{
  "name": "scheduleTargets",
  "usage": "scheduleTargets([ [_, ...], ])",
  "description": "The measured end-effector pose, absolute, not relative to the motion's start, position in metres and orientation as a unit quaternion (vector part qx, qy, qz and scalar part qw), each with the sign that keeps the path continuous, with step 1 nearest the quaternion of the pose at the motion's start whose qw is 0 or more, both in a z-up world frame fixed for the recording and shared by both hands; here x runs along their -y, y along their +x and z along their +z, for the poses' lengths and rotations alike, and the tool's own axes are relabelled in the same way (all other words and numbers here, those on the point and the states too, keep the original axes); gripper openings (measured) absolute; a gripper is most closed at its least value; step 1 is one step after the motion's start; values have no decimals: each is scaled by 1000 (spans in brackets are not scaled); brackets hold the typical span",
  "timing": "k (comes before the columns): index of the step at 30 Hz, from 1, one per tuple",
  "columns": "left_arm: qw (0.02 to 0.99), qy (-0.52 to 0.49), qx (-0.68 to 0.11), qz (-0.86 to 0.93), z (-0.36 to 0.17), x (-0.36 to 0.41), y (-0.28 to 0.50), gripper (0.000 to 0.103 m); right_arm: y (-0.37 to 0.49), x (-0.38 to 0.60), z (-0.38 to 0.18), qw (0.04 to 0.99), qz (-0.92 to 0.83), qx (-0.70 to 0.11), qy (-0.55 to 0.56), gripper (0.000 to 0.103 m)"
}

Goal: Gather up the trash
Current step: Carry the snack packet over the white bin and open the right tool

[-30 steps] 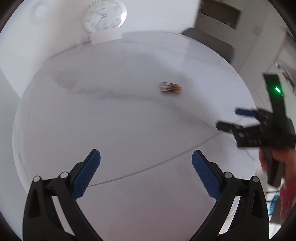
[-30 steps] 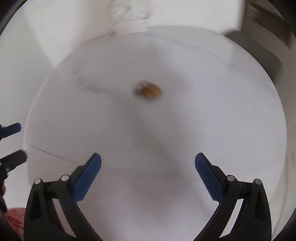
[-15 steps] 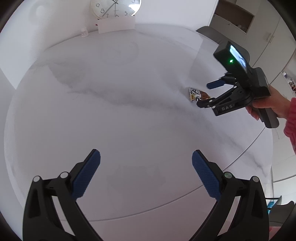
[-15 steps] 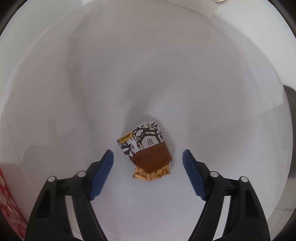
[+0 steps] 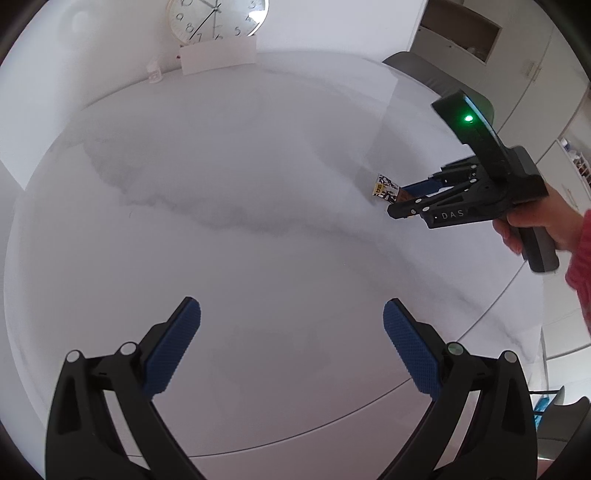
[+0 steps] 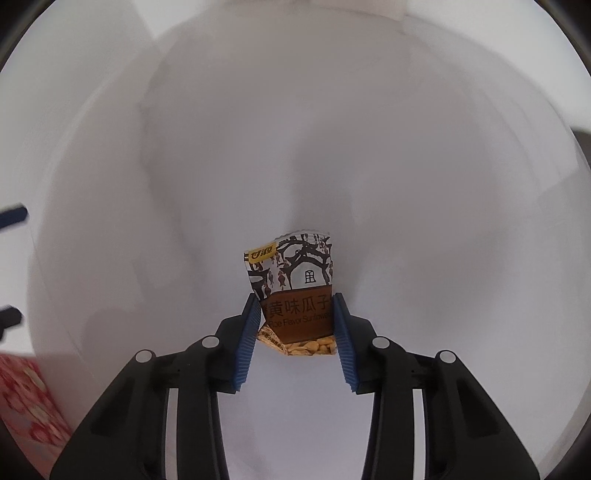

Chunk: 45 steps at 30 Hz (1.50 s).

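Observation:
A small snack packet [image 6: 295, 291], white, brown and yellow with printed characters, is pinched between the blue pads of my right gripper [image 6: 295, 314], which is shut on its sides. In the left wrist view the same packet [image 5: 384, 187] sticks out past the right gripper [image 5: 406, 201] over the white marble table [image 5: 236, 192]. I cannot tell whether it is lifted. My left gripper [image 5: 291, 332] is open and empty, low over the near part of the table, well to the left of the packet.
A wall clock [image 5: 216, 16] and a white card [image 5: 218, 55] stand at the table's far edge. A grey chair [image 5: 436, 79] is behind the table at the far right. The table's curved edge [image 5: 491, 306] runs close on the right.
My right gripper moved in around the packet and closed its pads on it. The left gripper stayed open and shifted only slightly.

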<state>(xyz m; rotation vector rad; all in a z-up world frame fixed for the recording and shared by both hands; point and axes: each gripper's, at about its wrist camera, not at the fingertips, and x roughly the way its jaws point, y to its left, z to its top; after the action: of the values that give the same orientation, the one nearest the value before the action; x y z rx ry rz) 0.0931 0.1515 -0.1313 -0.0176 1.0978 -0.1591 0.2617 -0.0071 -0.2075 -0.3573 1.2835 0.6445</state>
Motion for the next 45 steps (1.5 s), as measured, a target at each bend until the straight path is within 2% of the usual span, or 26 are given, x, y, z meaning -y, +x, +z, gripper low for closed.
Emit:
scheduleTargets([
  [5,856,8,-509,-90,-117,-128,78,95,210,42,-174,778,269,-564,-66,39],
  [11,856,42,-496,-138,-96,-74,48,95,92,99,-140,819,213,-531,29,39],
  [20,816,114,-490,-287,-91,69,-32,95,-105,207,-115,854,72,-500,124,40],
  [24,790,139,-489,-343,-97,127,-69,95,-175,239,-141,846,-2,-505,170,40],
  [28,765,169,-494,-377,-111,179,-103,95,-206,262,-175,829,-56,-518,202,40],
  [34,743,208,-513,-376,-140,224,-139,95,-225,290,-240,797,-82,-553,229,40],
  [40,733,221,-537,-355,-162,238,-152,95,-228,301,-293,768,-84,-592,229,40],
  [42,733,222,-540,-349,-166,238,-152,95,-223,299,-306,761,-80,-603,228,45],
  [43,733,222,-542,-345,-167,238,-154,95,-221,299,-310,757,-76,-607,231,68],
  [45,733,221,-545,-342,-166,234,-155,95,-220,295,-314,755,-88,-610,225,94],
])
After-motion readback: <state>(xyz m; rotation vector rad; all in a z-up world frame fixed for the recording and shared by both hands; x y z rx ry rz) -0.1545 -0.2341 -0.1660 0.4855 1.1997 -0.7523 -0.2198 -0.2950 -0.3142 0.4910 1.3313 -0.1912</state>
